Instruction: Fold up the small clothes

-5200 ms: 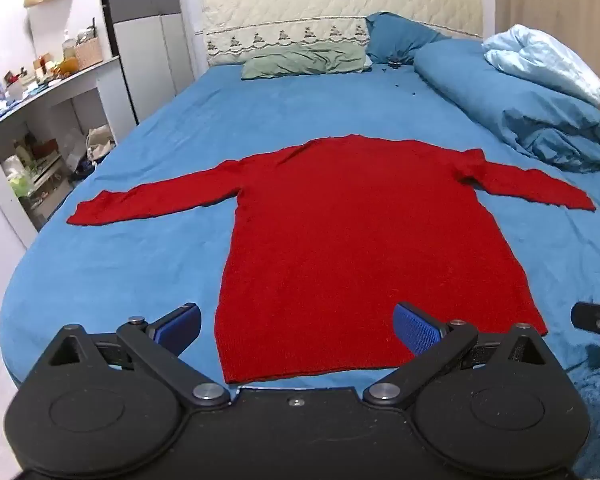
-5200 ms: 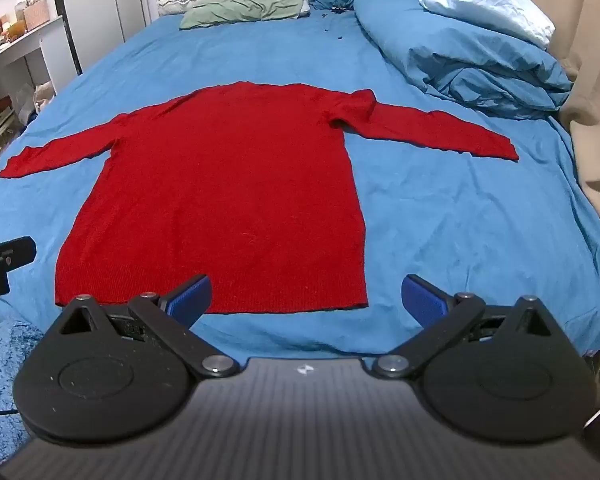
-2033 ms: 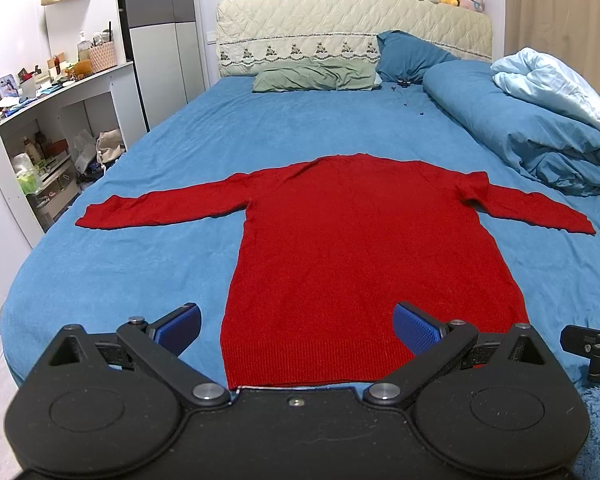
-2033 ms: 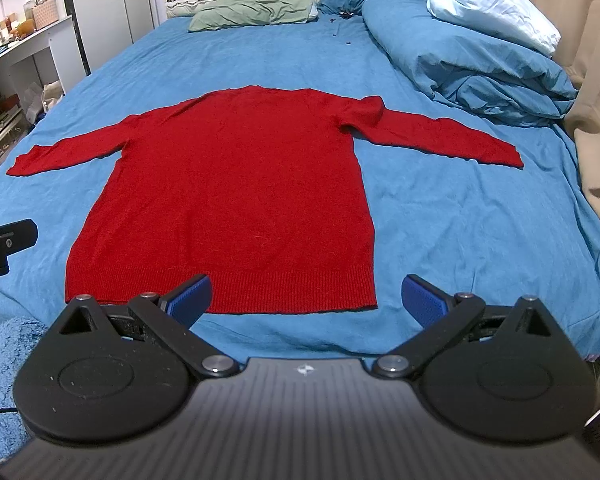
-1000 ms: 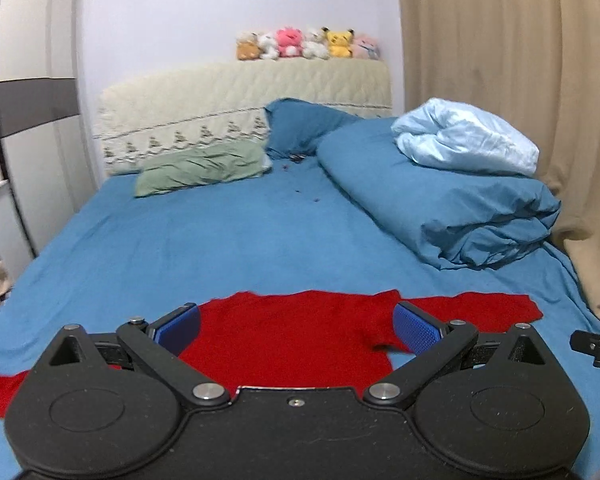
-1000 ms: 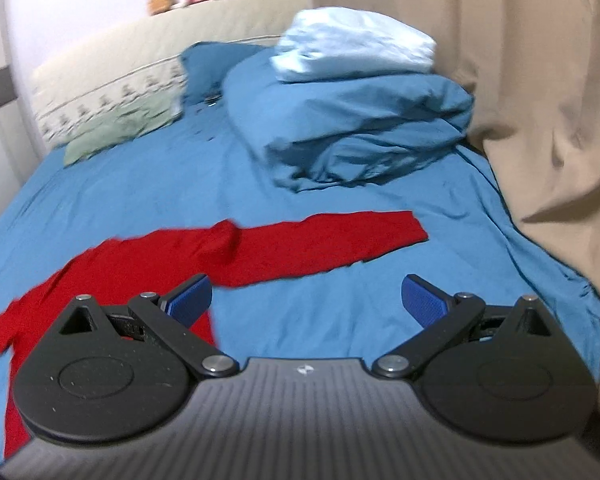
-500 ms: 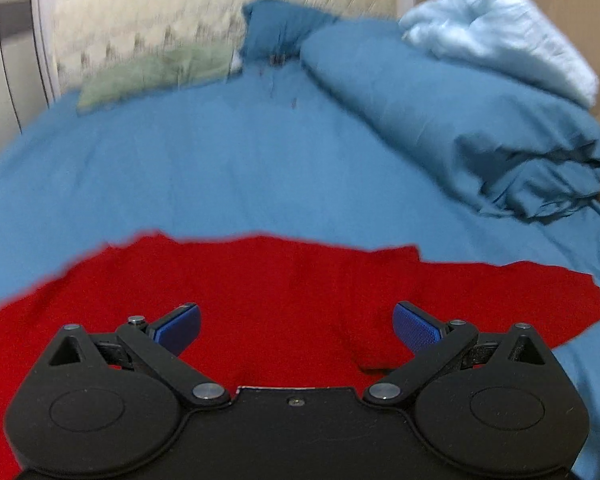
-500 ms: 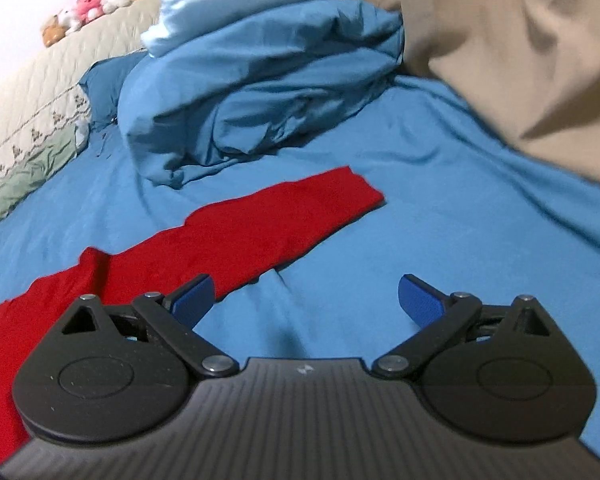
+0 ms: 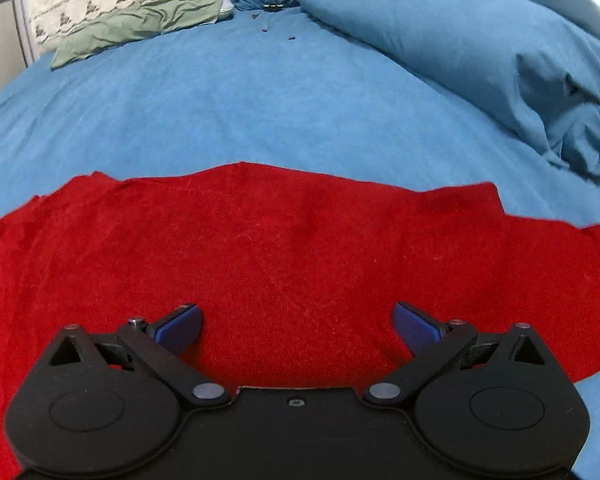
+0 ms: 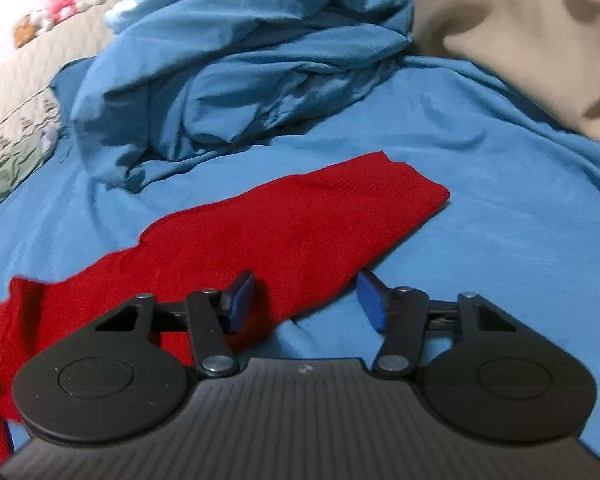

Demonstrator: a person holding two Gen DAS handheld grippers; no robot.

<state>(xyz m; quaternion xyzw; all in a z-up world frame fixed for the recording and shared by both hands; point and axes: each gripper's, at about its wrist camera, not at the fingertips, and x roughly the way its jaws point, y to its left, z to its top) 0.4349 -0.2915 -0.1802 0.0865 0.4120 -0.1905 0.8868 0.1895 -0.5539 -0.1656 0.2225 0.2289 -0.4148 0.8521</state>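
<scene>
Lying flat on the blue bed [image 9: 260, 104]: red sweater [image 9: 284, 256], body spread wide, right sleeve [image 10: 300, 216] stretching toward 2 o'clock in the right wrist view. Hovering low over the shoulder area, left tongs [image 9: 298, 322] gaping wide, gripping nothing. Straddling the sleeve's near edge, right tongs [image 10: 306, 300] standing apart, half narrowed, not yet pinching. Likely opening the first fold: bringing the sleeve across the body. Next calling for closing on the sleeve edge, lifting, carrying toward 9 o'clock. Bunching at 12 o'clock, blue duvet [image 10: 240, 60], beige curtain [image 10: 520, 32] beyond.
</scene>
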